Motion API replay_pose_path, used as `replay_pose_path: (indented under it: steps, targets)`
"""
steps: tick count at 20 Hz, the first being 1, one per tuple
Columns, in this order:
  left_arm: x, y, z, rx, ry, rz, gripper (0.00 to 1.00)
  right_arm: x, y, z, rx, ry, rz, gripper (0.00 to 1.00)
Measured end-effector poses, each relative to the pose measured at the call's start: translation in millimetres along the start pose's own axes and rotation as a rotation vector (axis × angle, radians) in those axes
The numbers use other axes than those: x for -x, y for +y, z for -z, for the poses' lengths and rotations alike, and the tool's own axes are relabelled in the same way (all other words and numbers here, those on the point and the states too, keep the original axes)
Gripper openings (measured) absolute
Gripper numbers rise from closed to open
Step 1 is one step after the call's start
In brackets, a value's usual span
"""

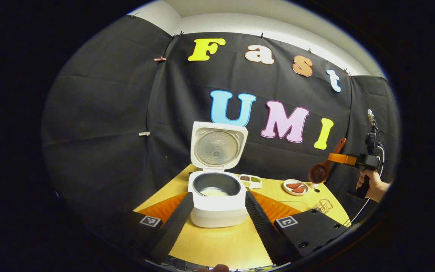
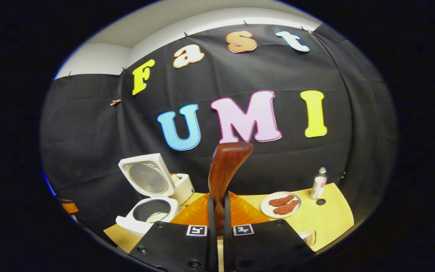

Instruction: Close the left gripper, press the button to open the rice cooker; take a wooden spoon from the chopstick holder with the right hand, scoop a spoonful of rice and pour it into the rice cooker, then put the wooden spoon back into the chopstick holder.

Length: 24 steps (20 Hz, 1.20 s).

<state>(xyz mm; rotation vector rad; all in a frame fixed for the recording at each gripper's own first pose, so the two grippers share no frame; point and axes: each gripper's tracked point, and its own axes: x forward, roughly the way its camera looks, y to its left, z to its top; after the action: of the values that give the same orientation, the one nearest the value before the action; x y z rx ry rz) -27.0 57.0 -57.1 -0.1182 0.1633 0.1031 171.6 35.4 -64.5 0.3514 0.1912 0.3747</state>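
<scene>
The white rice cooker stands with its lid swung upright, and some white rice lies at the bottom of its pot. My left gripper is open, one finger on each side of the cooker's front and nothing between them. My right gripper is shut on the handle of the wooden spoon. In the left gripper view the right gripper hangs in the air at the far right, a hand holding it. The spoon tilts there with its bowl down and to the left, above the table's right end.
The yellow table carries a plate of red meat slices, a small divided dish and a wire holder near the right edge. A bottle stands at the table's far right. A white container sits behind the cooker.
</scene>
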Motion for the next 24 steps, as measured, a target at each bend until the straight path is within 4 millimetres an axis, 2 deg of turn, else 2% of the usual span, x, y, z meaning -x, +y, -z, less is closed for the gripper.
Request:
replay_pose_path:
  steps: [2,6,9,12,15,17,20,24]
  targets:
    - [-0.5,-12.9,3.0,0.014,0.011,0.002,0.95,9.6,-38.9,2.8,0.017,0.011,0.052,0.10]
    - [-1.9,-35.8,3.7,-0.013,0.022,-0.012,0.95,24.6,-110.1,23.2,0.033,0.049,0.138,0.10]
    - [-2.2,-53.1,7.1,-0.043,0.036,-0.022,0.95,23.9,-153.6,48.3,0.014,0.081,0.213,0.10]
    - [-2.0,-66.9,14.8,-0.041,0.055,-0.031,0.95,22.8,-191.2,89.2,-0.025,0.146,0.300,0.10]
    - [0.6,-74.0,18.5,-0.020,0.062,-0.049,0.95,19.7,-203.0,133.4,-0.095,0.208,0.322,0.10]
    - [3.3,-71.8,16.4,-0.035,0.058,-0.072,0.95,13.7,-211.2,155.1,-0.124,0.231,0.345,0.10]
    - [7.9,-63.3,13.9,-0.042,0.052,-0.103,0.95,4.5,-217.5,177.8,-0.147,0.265,0.363,0.10]
    - [11.1,-58.1,13.1,-0.038,0.052,-0.130,0.95,-5.2,-219.2,191.2,-0.215,0.286,0.369,0.10]
